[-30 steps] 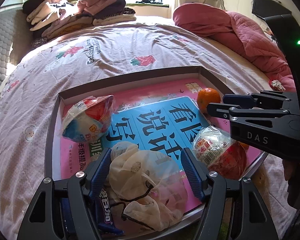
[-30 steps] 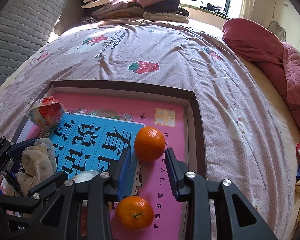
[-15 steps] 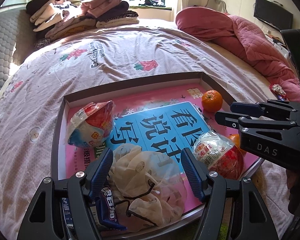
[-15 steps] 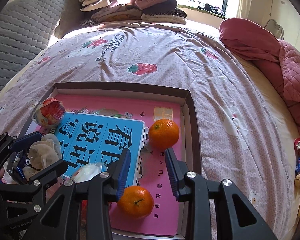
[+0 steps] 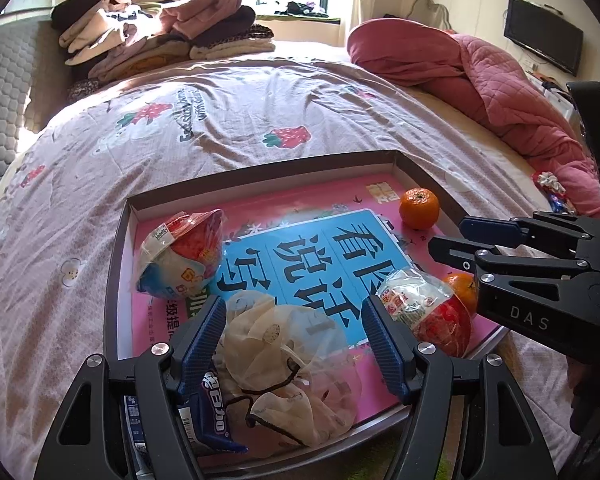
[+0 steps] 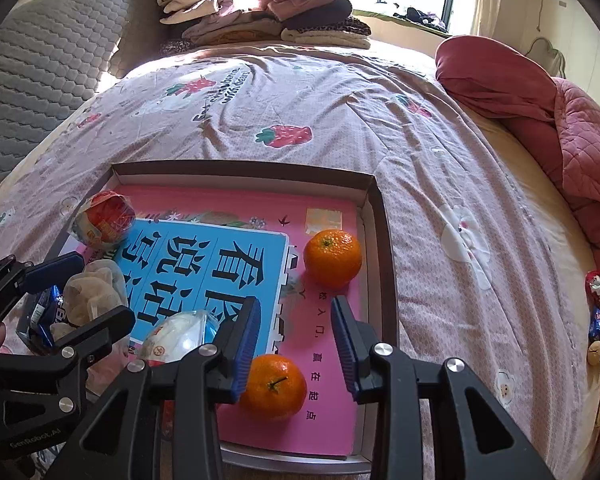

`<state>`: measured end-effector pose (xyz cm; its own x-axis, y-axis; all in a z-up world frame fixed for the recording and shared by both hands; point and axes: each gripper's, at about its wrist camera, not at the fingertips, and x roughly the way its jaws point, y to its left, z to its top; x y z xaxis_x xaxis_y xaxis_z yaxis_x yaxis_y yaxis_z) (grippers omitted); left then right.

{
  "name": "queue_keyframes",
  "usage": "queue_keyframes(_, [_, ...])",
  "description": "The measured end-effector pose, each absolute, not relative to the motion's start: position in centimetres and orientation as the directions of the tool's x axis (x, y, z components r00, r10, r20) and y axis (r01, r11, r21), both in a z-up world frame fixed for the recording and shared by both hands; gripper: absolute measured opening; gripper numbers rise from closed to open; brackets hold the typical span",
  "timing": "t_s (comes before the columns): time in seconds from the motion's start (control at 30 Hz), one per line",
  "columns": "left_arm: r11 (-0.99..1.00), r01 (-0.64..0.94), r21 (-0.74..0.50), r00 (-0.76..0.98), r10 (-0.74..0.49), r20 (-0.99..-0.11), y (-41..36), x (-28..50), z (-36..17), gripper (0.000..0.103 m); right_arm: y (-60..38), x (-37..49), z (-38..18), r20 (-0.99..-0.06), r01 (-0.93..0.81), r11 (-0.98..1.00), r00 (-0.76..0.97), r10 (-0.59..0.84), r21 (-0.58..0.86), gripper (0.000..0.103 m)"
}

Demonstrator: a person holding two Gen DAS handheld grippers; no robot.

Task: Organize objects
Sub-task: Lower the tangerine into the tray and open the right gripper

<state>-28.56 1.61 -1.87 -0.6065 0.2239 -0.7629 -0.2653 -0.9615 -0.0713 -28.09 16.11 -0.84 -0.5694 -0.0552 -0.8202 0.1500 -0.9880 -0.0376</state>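
A: Shallow cardboard tray (image 6: 374, 216) is noted on the bed (image 6: 340, 120), lined with a pink-and-blue workbook (image 6: 204, 264). The left tool (image 5: 292, 344) is held spread wide over a cream mesh pouch (image 5: 276, 344) at the tray's near edge; nothing is pinched.

B: And the right tool (image 6: 296, 332)?

A: Narrow gap, jaws apart, nothing gripped. The near tangerine (image 6: 274, 386) is seen just below its left pad, whether touching cannot be told. A second tangerine (image 6: 332, 256) lies beyond the tips, near the tray's right wall.

B: Risks?

A: Round fruit on a glossy cover: if a pad is brought down off-centre, the tangerine is likely nudged and rolled. The gap looks too narrow for the fruit as it stands, so a push rather than a grip is to be expected.

B: On the left side?

A: The pouch is limp, with a dark drawstring; a blue snack wrapper (image 5: 216, 412) beneath could be caught up with it. The wrapped snack cup (image 5: 424, 312) lies just beside the right pad and may be knocked. The soft bed may let the tray tilt under pressure.
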Motion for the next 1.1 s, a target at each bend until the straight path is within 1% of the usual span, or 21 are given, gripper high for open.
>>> queue_keyframes(0.27, [-0.961,-0.263,-0.082,-0.609,0.231,-0.759,1.4,-28.4,-1.5,0.072,16.4,-27.5,-0.4,-0.815,0.148,-0.989,-0.576,-0.061,-0.031,0.041])
queue_keyframes(0.57, [-0.965,-0.251,-0.075,-0.624,0.221,-0.75,1.1,-28.2,-0.7,0.075,16.6,-26.6,0.7,-0.808,0.145,-0.989,-0.587,-0.053,-0.041,0.043])
queue_keyframes(1.1, [-0.97,-0.227,-0.084,-0.666,0.218,-0.714,0.3,-26.1,2.4,0.076,16.7,-24.7,2.8,-0.789,0.149,-0.989,-0.61,-0.079,-0.017,0.045])
